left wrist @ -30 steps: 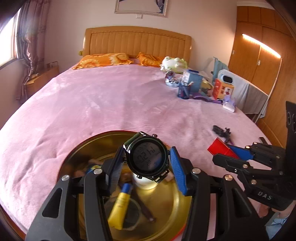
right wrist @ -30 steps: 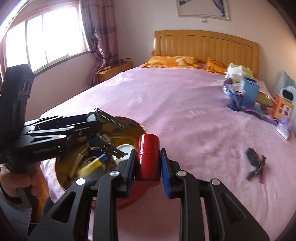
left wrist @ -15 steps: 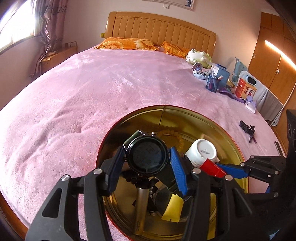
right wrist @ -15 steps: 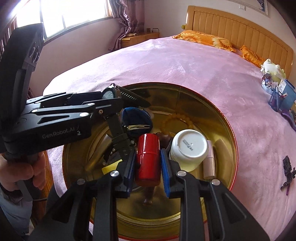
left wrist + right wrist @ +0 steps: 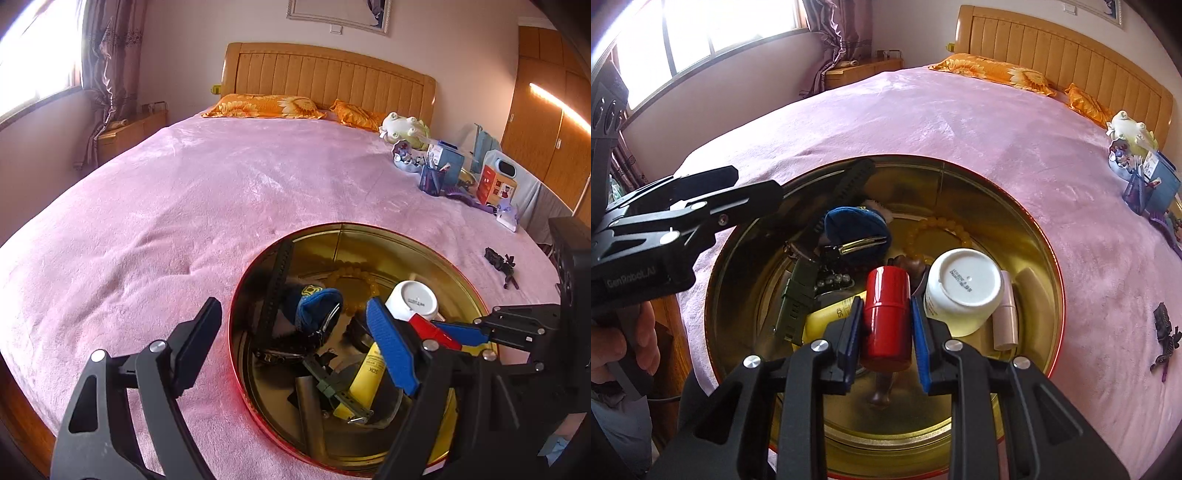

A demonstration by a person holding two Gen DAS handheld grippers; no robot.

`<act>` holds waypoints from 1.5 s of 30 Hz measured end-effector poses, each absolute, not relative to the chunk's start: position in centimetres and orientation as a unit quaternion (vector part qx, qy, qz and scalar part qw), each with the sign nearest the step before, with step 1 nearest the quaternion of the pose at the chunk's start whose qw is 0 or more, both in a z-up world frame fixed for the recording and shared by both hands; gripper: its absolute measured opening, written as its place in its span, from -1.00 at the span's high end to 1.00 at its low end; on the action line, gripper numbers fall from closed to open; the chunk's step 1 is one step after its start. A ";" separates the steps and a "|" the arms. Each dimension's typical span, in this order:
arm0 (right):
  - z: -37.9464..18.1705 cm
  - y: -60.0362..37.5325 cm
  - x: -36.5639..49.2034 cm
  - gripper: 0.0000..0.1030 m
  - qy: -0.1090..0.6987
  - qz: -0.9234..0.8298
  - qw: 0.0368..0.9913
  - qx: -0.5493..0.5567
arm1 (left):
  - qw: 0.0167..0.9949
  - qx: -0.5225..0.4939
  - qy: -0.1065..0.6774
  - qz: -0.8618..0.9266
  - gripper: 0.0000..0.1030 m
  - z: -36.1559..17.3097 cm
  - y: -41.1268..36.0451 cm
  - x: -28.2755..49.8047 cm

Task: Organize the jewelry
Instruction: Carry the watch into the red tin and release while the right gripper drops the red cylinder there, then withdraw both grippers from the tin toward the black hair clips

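A round gold-coloured metal tin with a red outer rim (image 5: 1057, 295) sits on the bed with the pink plush blanket (image 5: 221, 192), and it serves as the collecting place for the small things. The right gripper (image 5: 886, 325) hangs over the tin and holds a glossy red cylindrical case (image 5: 886, 314) upright between its blue pads, which press on both sides; the hold is narrow because the case is slim. I judge it is about to set the case down among the other items.

The left gripper (image 5: 295, 339) is over the tin's edge at about 9 o'clock, and its jaws are opening, with nothing between them. Below it, a dark wristwatch with a black perforated strap (image 5: 275, 291) lies inside the tin, one strap end leaning on the wall at 10 o'clock; the watch face itself is hard to make out among the clutter.

Also inside are a white ceramic jar lying on its side (image 5: 962, 288) at 3 o'clock, a yellow tube (image 5: 365, 380), a dark blue fabric pouch (image 5: 857, 229), and an amber bead bracelet (image 5: 938, 230) at 12 o'clock. A small black hair clip (image 5: 1165, 336) lies outside on the blanket, well apart from the tin, so it probably has yet to be collected.
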State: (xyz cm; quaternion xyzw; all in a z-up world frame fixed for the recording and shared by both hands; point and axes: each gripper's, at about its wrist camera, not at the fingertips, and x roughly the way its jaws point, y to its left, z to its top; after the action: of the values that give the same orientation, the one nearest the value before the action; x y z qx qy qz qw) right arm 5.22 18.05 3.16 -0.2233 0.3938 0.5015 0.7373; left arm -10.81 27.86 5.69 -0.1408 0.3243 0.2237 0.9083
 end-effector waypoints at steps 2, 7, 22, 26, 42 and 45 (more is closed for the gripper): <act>3.0 18.4 5.2 0.47 0.396 0.502 0.734 -0.230 | 0.909 -0.148 0.324 0.216 -0.56 5.5 27.7 -11.1; 3.8 20.9 6.0 0.47 0.390 0.499 0.733 -0.246 | 0.911 -0.149 0.317 0.216 -0.56 5.4 27.2 -12.3; -1.0 29.9 11.9 0.47 0.491 0.433 0.692 -0.303 | 0.921 -0.197 0.268 0.201 -0.56 5.4 30.3 -14.5; -1.9 31.1 12.5 0.47 0.507 0.410 0.683 -0.329 | 0.918 -0.232 0.258 0.193 -0.56 4.6 31.2 -15.3; -1.8 30.1 12.9 -0.04 0.511 0.388 0.697 -0.320 | 0.912 -0.254 0.257 0.194 -0.55 4.2 31.4 -16.6; -0.5 28.7 13.0 -0.44 0.510 0.407 0.701 -0.287 | 0.913 -0.250 0.259 0.193 -0.55 4.6 30.7 -16.5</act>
State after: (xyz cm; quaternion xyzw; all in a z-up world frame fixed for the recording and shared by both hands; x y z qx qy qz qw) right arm 13.04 28.68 -0.52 -0.2870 0.5101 0.4072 0.7011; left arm -16.54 30.74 4.58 -0.2503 0.2595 0.1929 0.9126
